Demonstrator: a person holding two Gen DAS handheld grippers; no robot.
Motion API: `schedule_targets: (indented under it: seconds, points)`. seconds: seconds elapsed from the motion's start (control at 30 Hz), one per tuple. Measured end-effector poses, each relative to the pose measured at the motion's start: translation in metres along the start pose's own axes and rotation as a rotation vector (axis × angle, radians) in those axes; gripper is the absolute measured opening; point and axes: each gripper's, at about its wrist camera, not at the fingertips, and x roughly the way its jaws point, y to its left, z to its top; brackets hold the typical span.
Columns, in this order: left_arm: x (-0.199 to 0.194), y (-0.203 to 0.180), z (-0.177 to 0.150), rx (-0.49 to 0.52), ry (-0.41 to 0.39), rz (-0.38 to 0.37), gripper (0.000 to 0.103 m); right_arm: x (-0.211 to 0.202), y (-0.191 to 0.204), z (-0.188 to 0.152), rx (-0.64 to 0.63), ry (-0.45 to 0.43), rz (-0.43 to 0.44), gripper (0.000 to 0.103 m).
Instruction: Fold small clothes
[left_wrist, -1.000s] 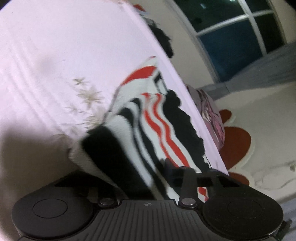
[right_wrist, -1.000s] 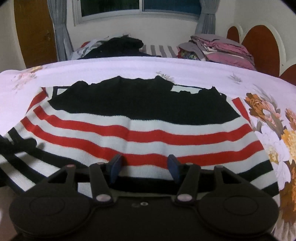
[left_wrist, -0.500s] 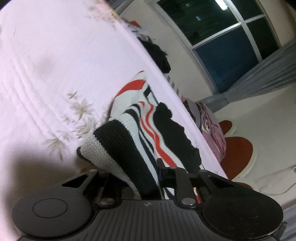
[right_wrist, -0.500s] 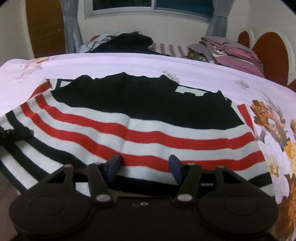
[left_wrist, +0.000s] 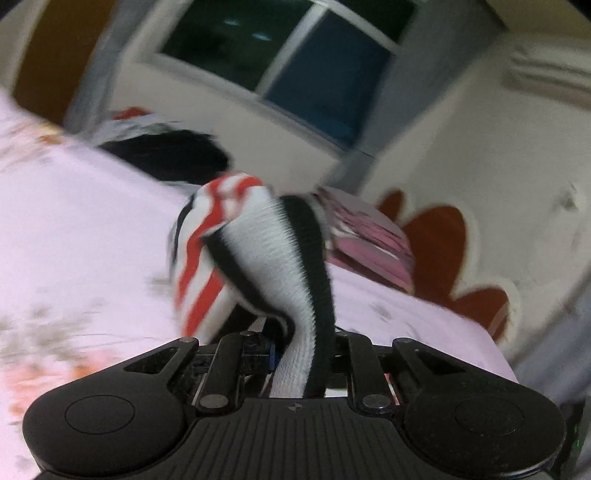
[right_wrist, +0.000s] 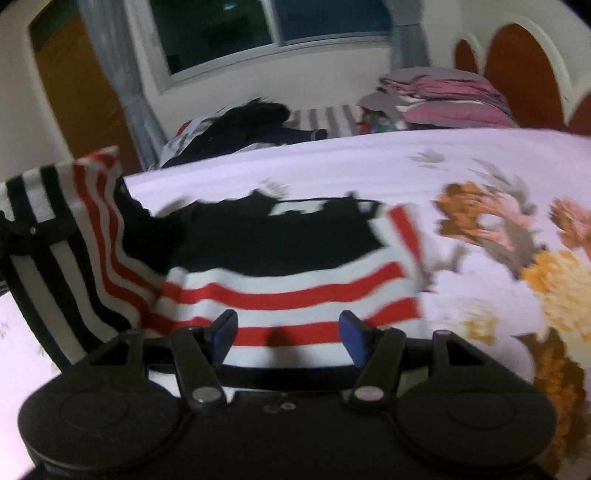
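The left gripper (left_wrist: 295, 354) is clamped on the hem of the striped sweater (right_wrist: 295, 291), and in the left wrist view the black and white ribbed edge (left_wrist: 295, 266) rises out of its jaws and bends over, with red and white stripes hanging behind it. The right wrist view shows this side of the sweater lifted above the bedsheet (right_wrist: 369, 162) at the left, while the other part lies flat on the pink floral sheet, its black upper part away from the camera. The right gripper (right_wrist: 286, 334) has its blue fingers (right_wrist: 223, 334) apart and slowly opening over the red and white stripes; I cannot tell whether they touch the knit. At the far side of the bed lie a dark pile of clothes (right_wrist: 255, 125) and a stack of folded pink clothes (right_wrist: 443, 99).
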Motion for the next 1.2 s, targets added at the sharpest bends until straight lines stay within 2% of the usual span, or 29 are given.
schedule_targets:
  seconds: [0.1, 0.23, 0.3, 0.37, 0.43, 0.53, 0.6, 0.67, 0.77, 0.9, 1.03, 1.13, 1.2]
  points:
    - [0.016, -0.032, -0.014, 0.067, 0.051, -0.057, 0.017, -0.012, -0.027, -0.001, 0.041, -0.013, -0.029, 0.06]
    - [0.03, -0.066, -0.053, 0.16, 0.169, -0.114, 0.017, -0.025, -0.06, -0.004, 0.087, -0.024, -0.073, 0.06]
    - [0.039, -0.075, -0.073, 0.211, 0.228, -0.102, 0.018, -0.03, -0.073, -0.005, 0.105, -0.031, -0.093, 0.06]
    - [0.038, -0.079, -0.082, 0.258, 0.226, -0.081, 0.018, -0.036, -0.082, -0.005, 0.116, -0.04, -0.098, 0.06]
    - [0.034, -0.078, -0.084, 0.25, 0.227, -0.069, 0.019, -0.04, -0.087, -0.004, 0.127, -0.051, -0.094, 0.06]
    - [0.027, -0.081, -0.079, 0.251, 0.245, -0.079, 0.035, -0.043, -0.089, 0.0, 0.162, -0.065, -0.048, 0.06]
    - [0.029, -0.093, -0.082, 0.26, 0.258, -0.099, 0.056, -0.044, -0.088, 0.005, 0.196, -0.069, -0.008, 0.06]
    - [0.025, -0.099, -0.087, 0.28, 0.275, -0.112, 0.065, -0.044, -0.087, 0.01, 0.237, -0.066, 0.05, 0.06]
    - [0.017, -0.104, -0.094, 0.291, 0.288, -0.131, 0.066, -0.037, -0.078, 0.016, 0.262, -0.015, 0.127, 0.064]
    - [0.0, -0.096, -0.093, 0.276, 0.301, -0.125, 0.066, -0.019, -0.065, 0.014, 0.249, 0.075, 0.164, 0.066]
    - [-0.011, -0.09, -0.086, 0.305, 0.299, -0.052, 0.066, -0.003, -0.065, 0.007, 0.29, 0.135, 0.142, 0.066]
    - [-0.02, -0.085, -0.079, 0.328, 0.29, -0.005, 0.066, 0.004, -0.062, 0.004, 0.291, 0.144, 0.128, 0.065]
    - [-0.024, -0.079, -0.074, 0.337, 0.285, 0.029, 0.066, 0.006, -0.057, 0.005, 0.277, 0.147, 0.132, 0.057]
